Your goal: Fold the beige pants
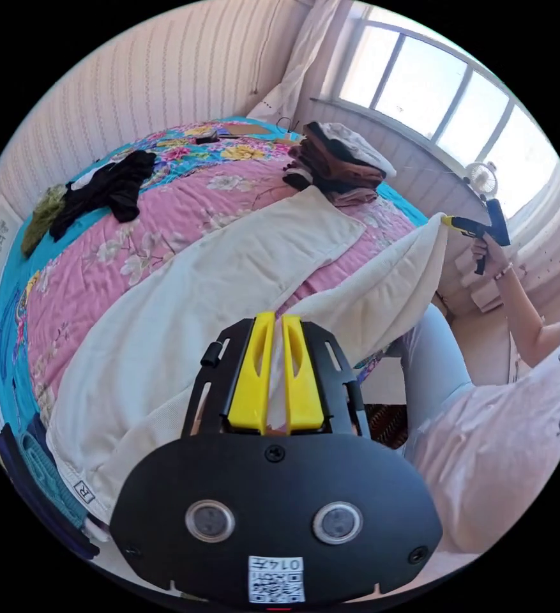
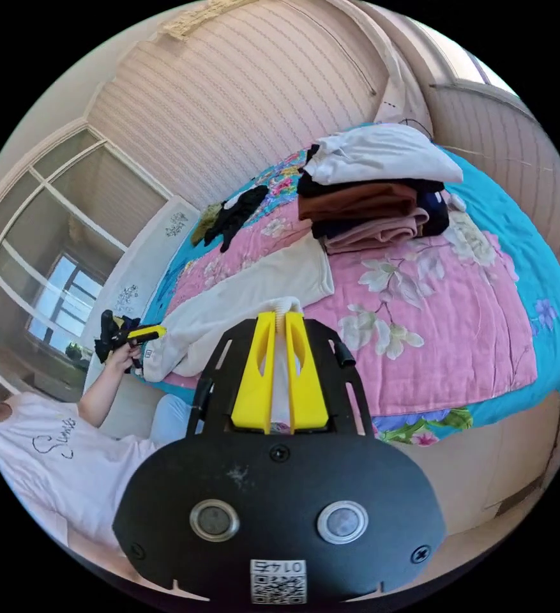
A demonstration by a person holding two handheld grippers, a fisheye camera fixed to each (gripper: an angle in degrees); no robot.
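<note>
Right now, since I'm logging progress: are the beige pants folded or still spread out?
Spread out, not folded: the beige pants lie lengthwise across the bed, one leg lifted between the left gripper and the right gripper, both clamped on fabric.

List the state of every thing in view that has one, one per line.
Left gripper: shut on the pants.
Right gripper: shut on the pants.
Pants: unfolded, one leg flat on the bed, the other lifted off it between the grippers.
Clothes stack: folded, piled on the quilt.
Black garment: crumpled, unfolded.
Green garment: crumpled, at the bed's edge.
Quilt: spread flat over the bed.
</note>
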